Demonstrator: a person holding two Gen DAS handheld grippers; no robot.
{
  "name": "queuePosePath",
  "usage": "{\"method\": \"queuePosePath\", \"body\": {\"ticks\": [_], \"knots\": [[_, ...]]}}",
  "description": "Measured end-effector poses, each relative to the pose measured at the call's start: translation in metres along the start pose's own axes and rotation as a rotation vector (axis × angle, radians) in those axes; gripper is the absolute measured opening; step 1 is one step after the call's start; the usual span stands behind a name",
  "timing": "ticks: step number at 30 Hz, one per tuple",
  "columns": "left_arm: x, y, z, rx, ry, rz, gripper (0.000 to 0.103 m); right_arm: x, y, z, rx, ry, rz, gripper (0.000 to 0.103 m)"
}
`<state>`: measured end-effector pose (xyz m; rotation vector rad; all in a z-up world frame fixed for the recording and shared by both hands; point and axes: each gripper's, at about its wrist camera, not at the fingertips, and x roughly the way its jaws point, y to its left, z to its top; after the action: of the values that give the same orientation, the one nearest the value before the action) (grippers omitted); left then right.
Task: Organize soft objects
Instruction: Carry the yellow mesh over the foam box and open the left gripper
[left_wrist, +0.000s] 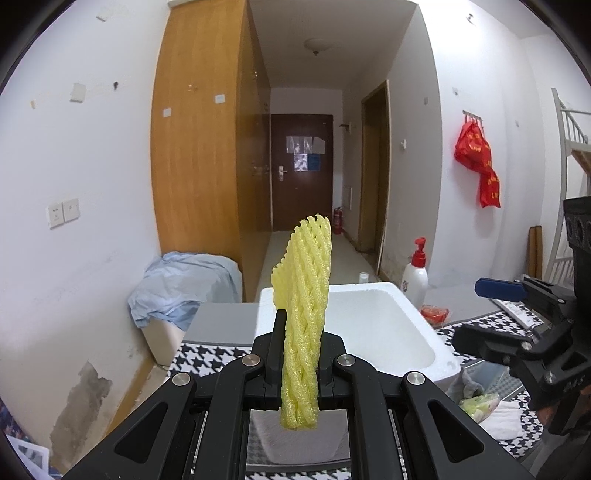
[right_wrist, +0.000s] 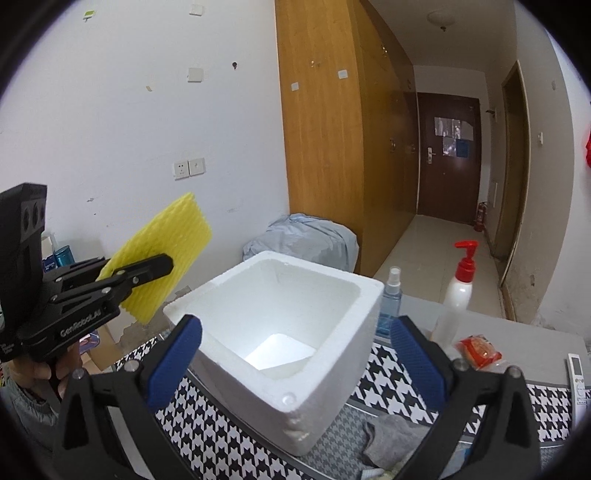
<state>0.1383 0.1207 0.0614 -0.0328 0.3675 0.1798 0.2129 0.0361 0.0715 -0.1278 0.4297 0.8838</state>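
Observation:
My left gripper (left_wrist: 300, 343) is shut on a yellow foam net sleeve (left_wrist: 304, 295) and holds it upright in the air, in front of the white foam box (left_wrist: 439, 354). In the right wrist view the same left gripper (right_wrist: 162, 264) holds the yellow sleeve (right_wrist: 166, 254) up to the left of the box (right_wrist: 332, 354). My right gripper (right_wrist: 295, 350) is open with blue pads (right_wrist: 177, 354) on either side of the box, and holds nothing. A grey cloth (right_wrist: 391, 439) lies on the table below the box.
A houndstooth cloth (right_wrist: 221, 443) covers the table. A pump bottle (right_wrist: 460, 284), a blue spray bottle (right_wrist: 390, 299), a red packet (right_wrist: 478, 350) and a remote (right_wrist: 576, 380) stand behind and right of the box. A blue-covered bin (left_wrist: 184, 288) stands by the wardrobe.

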Motion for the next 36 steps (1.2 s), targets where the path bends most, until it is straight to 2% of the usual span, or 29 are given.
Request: {"method": "queuePosePath", "body": {"ticks": [15,25,26,28,29,30,36], "knots": [[0.032,-0.024,0.010,0.013,0.050,-0.090,0.011,-0.037,-0.029,-0.018,0.077,-0.012,-0.106,0.103],[0.050,-0.026,0.014,0.013,0.087,-0.090,0.012,-0.051,-0.037,-0.023,0.103,-0.027,-0.136,0.103],[0.051,-0.026,0.014,0.010,0.094,-0.092,0.015,-0.051,-0.038,-0.025,0.107,-0.023,-0.142,0.103],[0.054,-0.028,0.015,0.020,0.104,-0.079,0.044,-0.052,-0.042,-0.029,0.125,-0.017,-0.147,0.103],[0.053,-0.029,0.015,0.025,0.097,-0.072,0.071,-0.054,-0.042,-0.030,0.131,-0.018,-0.149,0.103],[0.051,-0.029,0.015,0.025,0.079,-0.066,0.088,-0.055,-0.043,-0.031,0.133,-0.018,-0.152,0.103],[0.040,-0.031,0.014,0.003,0.024,-0.044,0.101,-0.067,-0.047,-0.033,0.134,-0.036,-0.159,0.103]]}}
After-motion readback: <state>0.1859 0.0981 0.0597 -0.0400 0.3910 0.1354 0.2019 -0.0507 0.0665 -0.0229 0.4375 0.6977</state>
